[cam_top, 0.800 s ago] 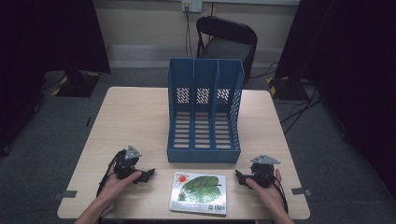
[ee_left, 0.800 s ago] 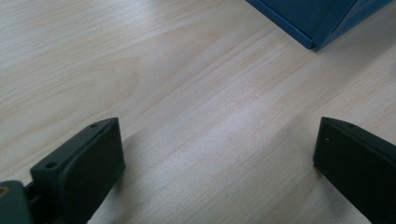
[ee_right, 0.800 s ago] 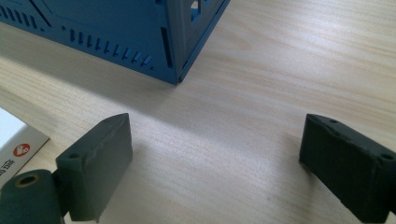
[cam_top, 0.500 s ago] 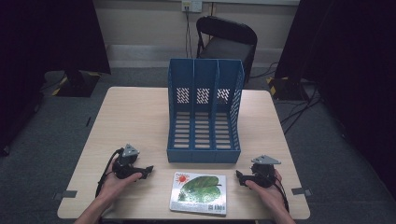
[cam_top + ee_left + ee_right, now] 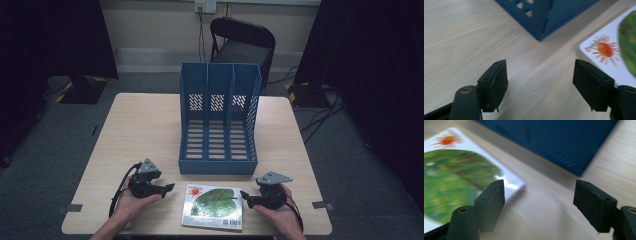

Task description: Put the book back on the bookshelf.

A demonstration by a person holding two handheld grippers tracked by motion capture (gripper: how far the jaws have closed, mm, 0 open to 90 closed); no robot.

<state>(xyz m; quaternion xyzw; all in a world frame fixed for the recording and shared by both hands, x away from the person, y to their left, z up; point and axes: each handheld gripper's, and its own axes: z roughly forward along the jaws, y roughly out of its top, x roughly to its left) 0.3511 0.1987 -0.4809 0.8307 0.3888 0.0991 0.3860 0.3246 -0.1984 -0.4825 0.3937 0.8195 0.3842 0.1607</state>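
A flat picture book (image 5: pixel 213 206) with a green leaf and an orange sun on its cover is seen lying on the counter (image 5: pixel 145 130) at the lower middle of the high view, just in front of the blue three-slot file rack (image 5: pixel 219 120) and apart from it. Its long axis runs left to right across the frame. The book is flanked by both grippers: the left gripper (image 5: pixel 169 187) is placed near its left edge, the right gripper (image 5: pixel 244 196) just beside its right edge, so the right one is judged the nearer. Each pair of jaws is pointed inward toward the book.

In the left gripper view the jaws are held apart with bare counter between them, the book's sun corner (image 5: pixel 607 53) lying at the right of the frame. In the right gripper view the jaws are likewise open and empty, the book (image 5: pixel 459 170) lying at the left, partly behind the left jaw. A grasp of either short edge would call for a short inward approach.
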